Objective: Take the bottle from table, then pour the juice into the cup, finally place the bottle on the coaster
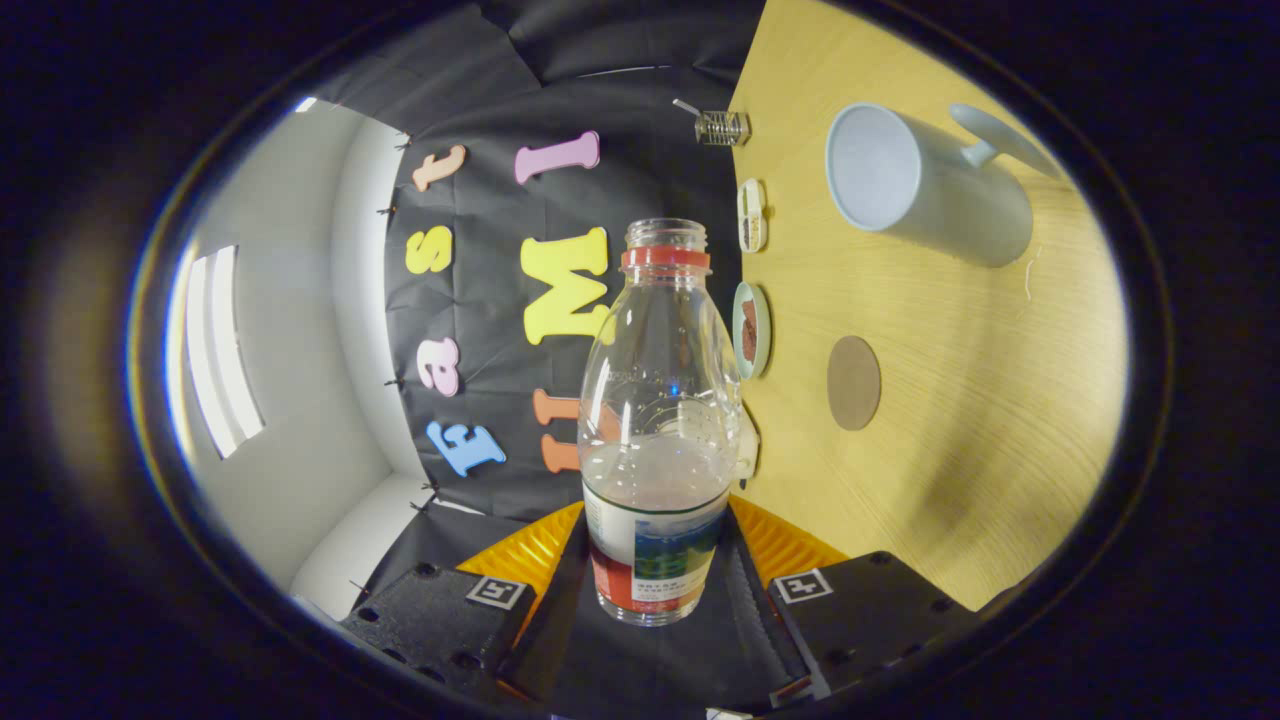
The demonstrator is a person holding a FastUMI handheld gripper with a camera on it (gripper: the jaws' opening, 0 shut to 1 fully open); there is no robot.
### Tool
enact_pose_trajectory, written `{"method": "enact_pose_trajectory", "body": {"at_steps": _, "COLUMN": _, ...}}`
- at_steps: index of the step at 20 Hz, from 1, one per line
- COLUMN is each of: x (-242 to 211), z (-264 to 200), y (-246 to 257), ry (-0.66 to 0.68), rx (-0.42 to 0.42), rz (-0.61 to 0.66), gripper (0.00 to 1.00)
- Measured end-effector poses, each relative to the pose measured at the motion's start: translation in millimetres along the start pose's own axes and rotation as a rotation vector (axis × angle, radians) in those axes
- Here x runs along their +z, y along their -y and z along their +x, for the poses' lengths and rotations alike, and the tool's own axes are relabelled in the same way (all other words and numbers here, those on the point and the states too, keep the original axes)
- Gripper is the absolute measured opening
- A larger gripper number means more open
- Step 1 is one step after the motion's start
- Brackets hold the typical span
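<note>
Tool (655, 600) fingers are clamping the open bottle (655, 420) at its labelled base; we are tilting it. Beyond its mouth, the cup (925, 185) is waiting on the table (960, 440), coaster (853, 382) nearer.

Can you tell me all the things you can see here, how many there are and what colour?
bottle: one, clear with a red neck ring, no cap, pale liquid low inside, held between the fingers.
cup: one, white with a handle, on the table beyond the bottle.
coaster: one, brown and round, on the table between cup and bottle.
small dishes: two, pale, with something dark in them, at the table's edge by the wall.
wire holder: one, metal, at the table's far edge.
table: one, yellow wood.
gripper: one, fingers pressed on the bottle's base.
</note>
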State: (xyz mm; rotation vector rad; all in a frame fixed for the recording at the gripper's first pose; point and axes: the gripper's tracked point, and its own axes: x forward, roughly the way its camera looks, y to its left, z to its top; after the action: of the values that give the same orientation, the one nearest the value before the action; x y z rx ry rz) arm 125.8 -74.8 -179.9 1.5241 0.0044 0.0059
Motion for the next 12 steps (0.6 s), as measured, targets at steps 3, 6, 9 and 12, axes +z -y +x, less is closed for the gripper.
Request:
{"method": "enact_pose_trajectory", "body": {"at_steps": 3, "x": 5.0, "z": 0.2, "y": -0.5, "ry": 0.013, "rx": 0.011, "rz": 0.032, "gripper": 0.75}}
{"method": "enact_pose_trajectory", "body": {"at_steps": 6, "x": 5.6, "z": 1.7, "y": -1.1, "ry": 0.014, "rx": 0.006, "rz": 0.045, "gripper": 0.75}}
{"method": "enact_pose_trajectory", "body": {"at_steps": 9, "x": 9.2, "z": 8.3, "y": -1.5, "ry": 0.015, "rx": 0.006, "rz": 0.057, "gripper": 0.75}}
{"method": "enact_pose_trajectory", "body": {"at_steps": 12, "x": 11.1, "z": 8.2, "y": -1.9, "ry": 0.022, "rx": 0.009, "rz": 0.077, "gripper": 0.75}}
